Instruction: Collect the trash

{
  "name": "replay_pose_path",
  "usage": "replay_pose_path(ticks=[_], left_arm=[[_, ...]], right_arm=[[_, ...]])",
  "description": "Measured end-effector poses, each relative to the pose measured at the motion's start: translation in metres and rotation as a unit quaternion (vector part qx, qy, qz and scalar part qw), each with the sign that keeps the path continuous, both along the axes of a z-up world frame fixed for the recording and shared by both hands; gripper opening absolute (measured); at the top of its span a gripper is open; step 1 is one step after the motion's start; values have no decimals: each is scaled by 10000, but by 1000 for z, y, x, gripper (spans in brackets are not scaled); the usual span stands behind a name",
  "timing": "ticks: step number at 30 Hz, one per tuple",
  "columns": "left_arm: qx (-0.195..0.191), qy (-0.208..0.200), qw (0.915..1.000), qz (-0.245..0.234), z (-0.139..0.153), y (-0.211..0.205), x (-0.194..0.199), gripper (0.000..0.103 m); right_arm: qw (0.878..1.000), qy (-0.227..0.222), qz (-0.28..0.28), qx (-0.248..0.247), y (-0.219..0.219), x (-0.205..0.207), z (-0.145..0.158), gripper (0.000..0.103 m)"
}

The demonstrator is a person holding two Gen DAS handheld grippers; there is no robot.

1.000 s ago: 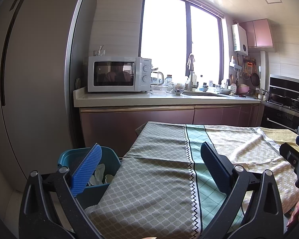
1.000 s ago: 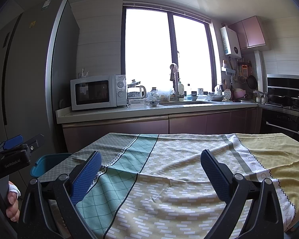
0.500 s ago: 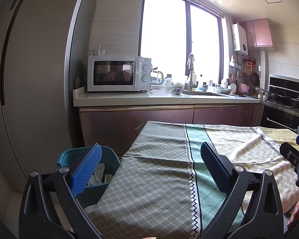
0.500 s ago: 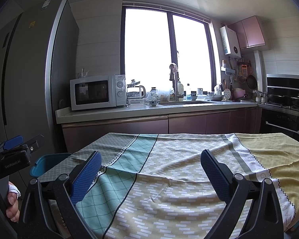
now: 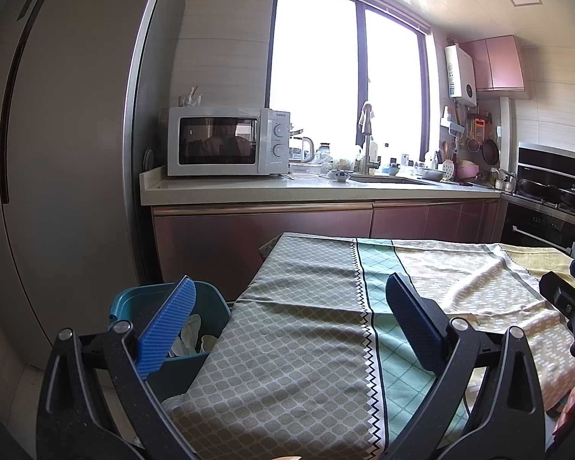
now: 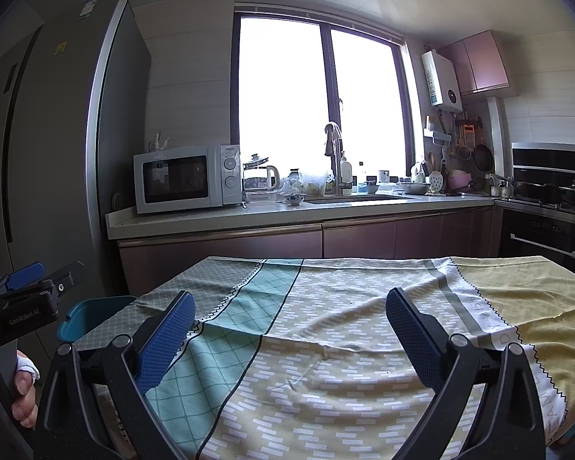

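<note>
A blue trash bin stands on the floor at the table's left end, with white crumpled trash inside; its rim also shows in the right wrist view. My left gripper is open and empty, held above the table's left end beside the bin. My right gripper is open and empty above the middle of the table. The table is covered by a patterned cloth in grey, green and yellow; I see no loose trash on it.
A tall grey fridge stands at the left. A counter at the back carries a white microwave, a sink and dishes. An oven and stove stand at the right.
</note>
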State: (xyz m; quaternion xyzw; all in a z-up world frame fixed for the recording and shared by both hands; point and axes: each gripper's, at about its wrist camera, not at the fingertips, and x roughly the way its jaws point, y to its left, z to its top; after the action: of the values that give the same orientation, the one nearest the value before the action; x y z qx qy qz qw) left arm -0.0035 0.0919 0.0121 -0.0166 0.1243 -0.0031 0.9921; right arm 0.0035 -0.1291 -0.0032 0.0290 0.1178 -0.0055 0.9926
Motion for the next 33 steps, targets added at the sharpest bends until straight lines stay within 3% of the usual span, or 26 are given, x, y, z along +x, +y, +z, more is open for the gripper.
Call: replay_pose_path(ticks=[33], left_arm=[[0, 101, 9999, -11, -10, -10, 0, 98]], right_arm=[[10000, 30, -27, 25, -1, 1, 0, 96]])
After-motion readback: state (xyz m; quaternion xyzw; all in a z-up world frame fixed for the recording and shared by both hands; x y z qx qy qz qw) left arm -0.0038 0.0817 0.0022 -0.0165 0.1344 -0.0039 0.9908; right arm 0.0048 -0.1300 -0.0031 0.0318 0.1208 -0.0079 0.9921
